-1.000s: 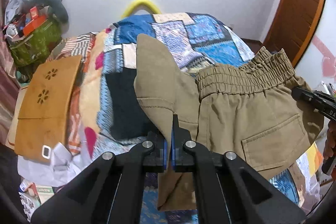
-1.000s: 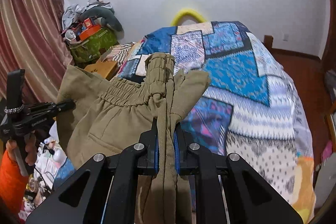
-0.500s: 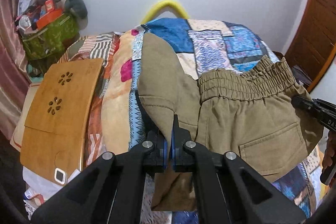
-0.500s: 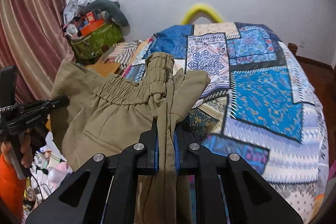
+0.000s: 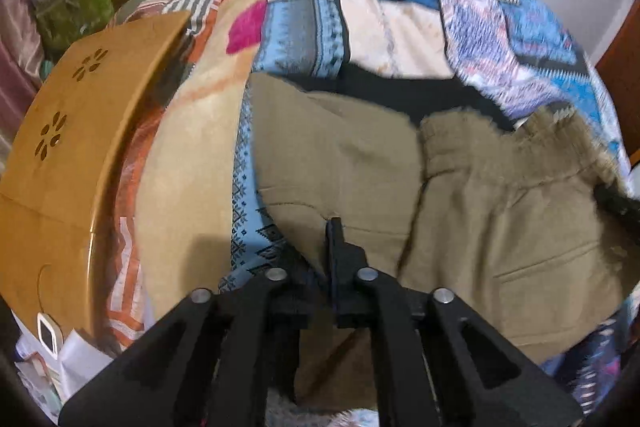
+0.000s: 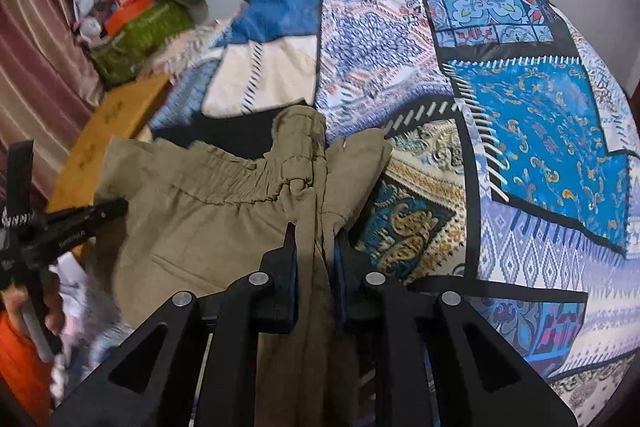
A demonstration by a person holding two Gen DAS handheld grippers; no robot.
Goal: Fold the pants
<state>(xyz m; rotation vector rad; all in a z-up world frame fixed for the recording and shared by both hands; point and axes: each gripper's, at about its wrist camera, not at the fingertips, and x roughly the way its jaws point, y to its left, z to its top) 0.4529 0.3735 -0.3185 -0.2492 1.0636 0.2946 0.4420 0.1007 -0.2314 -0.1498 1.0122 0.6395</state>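
Khaki pants (image 5: 500, 227) are spread near the front edge of the bed (image 6: 540, 107), on its patchwork cover, with the gathered waistband toward the middle of the bed and the legs hanging over the edge, below the view. The left tongs (image 5: 332, 227) have just been opening a little; in the left wrist view the fingers look nearly together on a flap of the fabric, but the picture is blurred and I cannot tell if the pads really press. The right tongs (image 6: 314, 239) have also just been opening; a bunched strip of the waistband runs between the fingers, and a thin gap shows on each side of it, so I judge that they no longer pinch. The danger here is that the cloth is let go before it rests flat: the weight of the legs over the edge may pull the waist off the bed. The bunched part at the right tongs may stay twisted and make the fold crooked. A wooden board (image 5: 80, 147) lies just beside the left edge.
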